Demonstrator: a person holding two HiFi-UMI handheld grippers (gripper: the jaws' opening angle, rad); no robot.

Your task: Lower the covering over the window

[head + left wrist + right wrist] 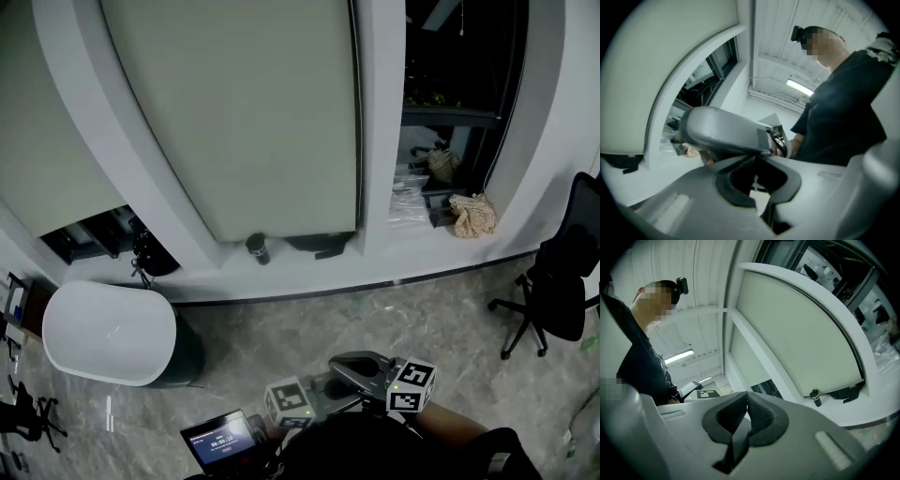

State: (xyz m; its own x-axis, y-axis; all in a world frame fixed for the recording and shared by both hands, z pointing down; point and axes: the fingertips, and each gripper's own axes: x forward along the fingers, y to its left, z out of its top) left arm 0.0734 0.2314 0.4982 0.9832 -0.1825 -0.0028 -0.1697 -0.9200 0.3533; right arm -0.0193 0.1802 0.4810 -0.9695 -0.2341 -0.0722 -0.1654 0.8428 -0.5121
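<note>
bottom centre of the head view, both grippers sit close together against the person's dark top. the left gripper [757,183] is clenched, with nothing in it. the right gripper [746,411] is clenched too, and empty. a lit screen [220,439] shows just left of them, and a white tub [108,333] stands further left on the floor [375,319]. beyond, the blind [234,112] fills the upper middle, its bottom edge just above the sill [309,272], with a dark can [257,248] below that edge.
</note>
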